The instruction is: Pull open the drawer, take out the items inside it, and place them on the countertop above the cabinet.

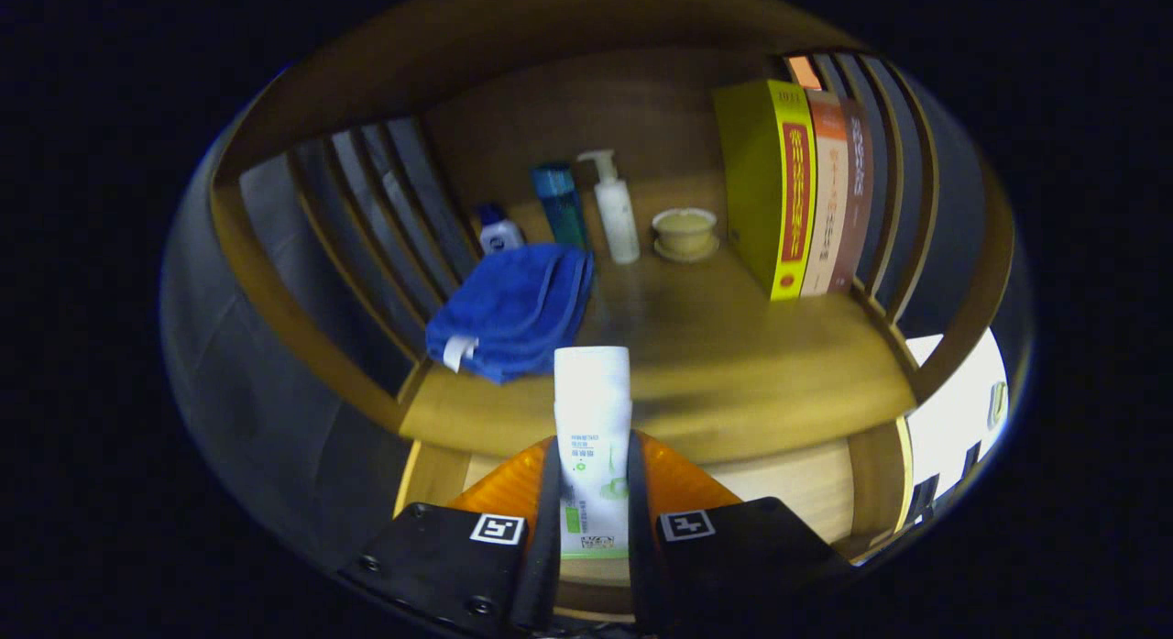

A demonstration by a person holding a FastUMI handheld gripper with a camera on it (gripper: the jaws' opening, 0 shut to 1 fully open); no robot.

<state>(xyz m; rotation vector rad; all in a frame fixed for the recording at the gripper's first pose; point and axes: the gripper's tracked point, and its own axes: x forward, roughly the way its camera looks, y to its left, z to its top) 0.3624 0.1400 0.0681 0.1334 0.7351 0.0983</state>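
1. While your gripper [593,479] pinches the white tube [592,437] between both fingers, cap end forward, the tube hangs just short of the countertop [733,364], whose front edge lies right beyond the cap.

2. Come in too low, and that cap would likely strike the countertop's front edge; a knock there could twist the tube in your grip or push it back through the fingers.

3. Set it down too far left, and it meets the blue towel [513,309], which lies folded near the front left. A tube stood on cloth would probably tip.

4. Reach too deep, and you crowd the small bottle [499,234], the teal bottle [561,203], the pump bottle [616,213] and the cup on its saucer [685,233] along the back. Upright books [797,190] fill the right.

5. Bare wood between towel and books looks the safest landing. Release only once the tube rests there; letting go early risks a roll off the front edge toward the drawer below.
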